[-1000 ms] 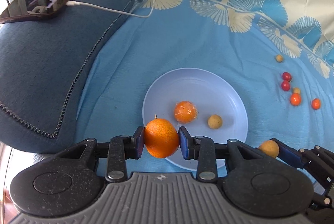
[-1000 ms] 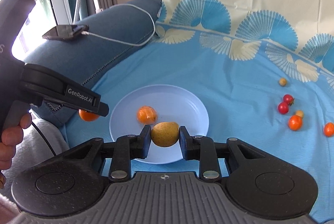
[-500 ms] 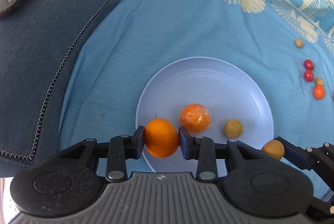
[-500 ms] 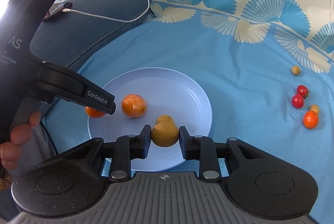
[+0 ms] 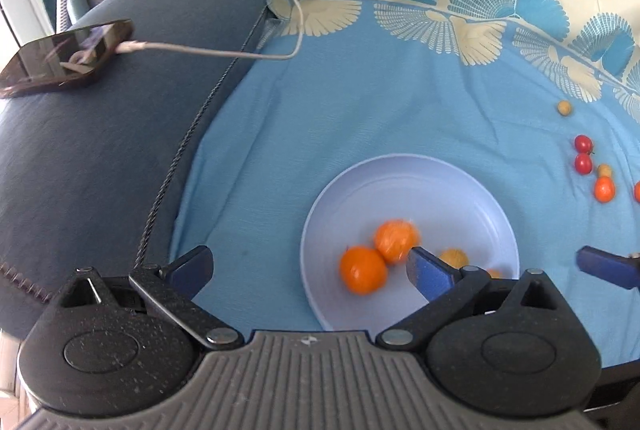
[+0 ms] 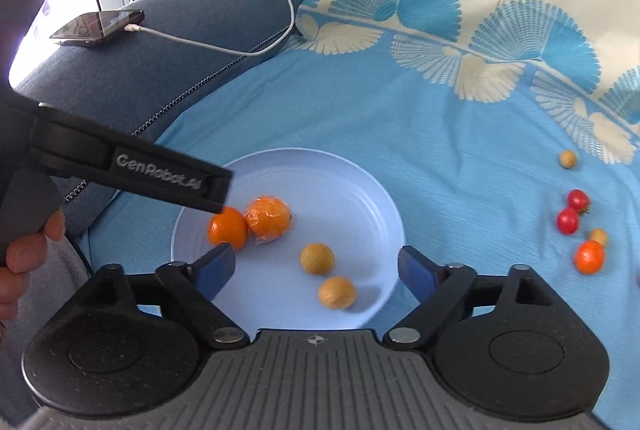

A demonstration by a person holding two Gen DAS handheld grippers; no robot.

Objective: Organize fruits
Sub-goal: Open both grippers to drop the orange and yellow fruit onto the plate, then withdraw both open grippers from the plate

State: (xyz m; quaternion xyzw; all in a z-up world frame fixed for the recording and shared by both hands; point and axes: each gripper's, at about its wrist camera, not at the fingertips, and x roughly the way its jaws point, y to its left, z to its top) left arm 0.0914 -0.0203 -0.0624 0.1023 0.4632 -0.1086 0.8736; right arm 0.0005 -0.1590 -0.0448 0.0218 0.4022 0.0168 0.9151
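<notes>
A pale blue plate (image 6: 320, 154) lies on the blue cloth. On it are a bare orange (image 6: 227, 228), a plastic-wrapped orange (image 6: 268, 217) and two small yellow fruits (image 6: 317, 259) (image 6: 337, 292). My right gripper (image 6: 316, 268) hovers over the plate's near side; its jaws are opening, and nothing is gripped. My left gripper (image 5: 308, 268) is by the plate's (image 5: 400, 165) left edge, its jaws opening too, and the bare orange (image 5: 363, 270) lies free between its fingers. The wrapped orange (image 5: 396, 241) touches that orange.
Loose on the cloth to the right are red cherry tomatoes (image 6: 568, 220), a small orange fruit (image 6: 589, 257) and small yellow fruits (image 6: 567, 158). A phone (image 6: 98, 29) on a white cable (image 6: 224, 47) rests on the dark blue sofa arm (image 5: 100, 157). A hand (image 6: 24, 258) holds the left gripper.
Both grippers have opened. The left one let go of the orange and the right one let go of the yellow fruit; both fruits now lie on the plate.
</notes>
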